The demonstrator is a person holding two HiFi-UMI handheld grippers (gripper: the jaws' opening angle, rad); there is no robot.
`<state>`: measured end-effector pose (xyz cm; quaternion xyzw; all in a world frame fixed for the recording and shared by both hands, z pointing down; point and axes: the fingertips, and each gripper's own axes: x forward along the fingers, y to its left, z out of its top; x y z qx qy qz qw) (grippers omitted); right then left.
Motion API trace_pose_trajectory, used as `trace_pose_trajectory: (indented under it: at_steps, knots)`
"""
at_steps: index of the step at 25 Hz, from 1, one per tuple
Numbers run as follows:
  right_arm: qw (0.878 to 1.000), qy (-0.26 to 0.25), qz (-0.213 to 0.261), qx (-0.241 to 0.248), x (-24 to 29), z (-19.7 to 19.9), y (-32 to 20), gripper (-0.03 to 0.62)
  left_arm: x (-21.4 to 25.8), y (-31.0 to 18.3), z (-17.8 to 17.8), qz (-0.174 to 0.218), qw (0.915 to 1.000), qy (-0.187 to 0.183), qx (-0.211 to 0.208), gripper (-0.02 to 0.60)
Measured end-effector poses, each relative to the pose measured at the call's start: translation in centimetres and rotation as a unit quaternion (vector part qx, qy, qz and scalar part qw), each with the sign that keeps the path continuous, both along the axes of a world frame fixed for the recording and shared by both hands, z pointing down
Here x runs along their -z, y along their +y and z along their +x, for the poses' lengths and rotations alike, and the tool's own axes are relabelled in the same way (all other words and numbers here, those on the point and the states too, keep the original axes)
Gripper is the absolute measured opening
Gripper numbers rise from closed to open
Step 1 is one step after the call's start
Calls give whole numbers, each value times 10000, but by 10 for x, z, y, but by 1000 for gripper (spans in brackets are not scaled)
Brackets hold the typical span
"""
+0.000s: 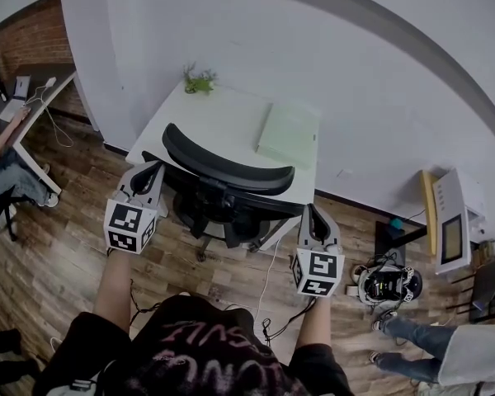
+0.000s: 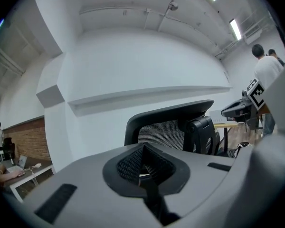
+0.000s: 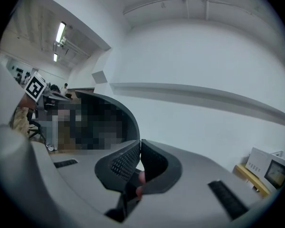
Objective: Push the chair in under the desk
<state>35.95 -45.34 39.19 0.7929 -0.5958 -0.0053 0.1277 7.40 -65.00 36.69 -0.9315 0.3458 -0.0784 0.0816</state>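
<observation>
"Head view first: what do we take as the biggest thing, and where does the chair stand?"

"The white desk (image 1: 223, 118), set against the far wall (image 1: 338, 48). The chair (image 1: 223, 213) sits at its near edge with its curved black backrest (image 1: 227, 165) toward us, and the seat and base are already partly beneath the top. We judge it mostly in, with a little push left to give."

"Why do our two tools flank it?"

"For an even shove, we think. The left gripper (image 1: 148, 172) is by the left end of the backrest and the right gripper (image 1: 315, 214) is by the right end, so the chair should roll straight rather than swivel. We cannot tell whether either one actually touches the frame."

"And the jaws?"

"In the left gripper view they are closed tip to tip with nothing between them, and the mesh backrest stands ahead and to the right. In the right gripper view they are closed and empty too, with the chair's dark rim curving at the left. We read that as pushing with blunt closed tips, not gripping."

"Is anything holding something?"

"Only the desktop. A pale green pad (image 1: 289, 133) lies flat toward its right and a small plant (image 1: 198, 81) stands at the far left corner, though we cannot make out its pot. Both sit back from the backrest."

"Smaller hazards?"

"A thin cable (image 1: 270, 275) trails over the wooden floor (image 1: 74, 246) just near of the base, so we'd mind the casters."
</observation>
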Motion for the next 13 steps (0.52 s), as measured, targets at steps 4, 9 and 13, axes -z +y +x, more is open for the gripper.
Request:
trace_pose_trajectory:
  at_steps: [4, 9, 13]
  knots:
    - [10000, 2, -18, 10, -2, -2, 2, 26, 7, 1, -6, 80, 9999, 23, 68, 14]
    - [10000, -23, 26, -13, 2, -3, -1, 26, 10, 2, -9, 140, 9999, 28, 54, 14]
    - [10000, 5, 50, -6, 3, -3, -1, 26, 8, 6, -8, 195, 9998, -59, 25, 14]
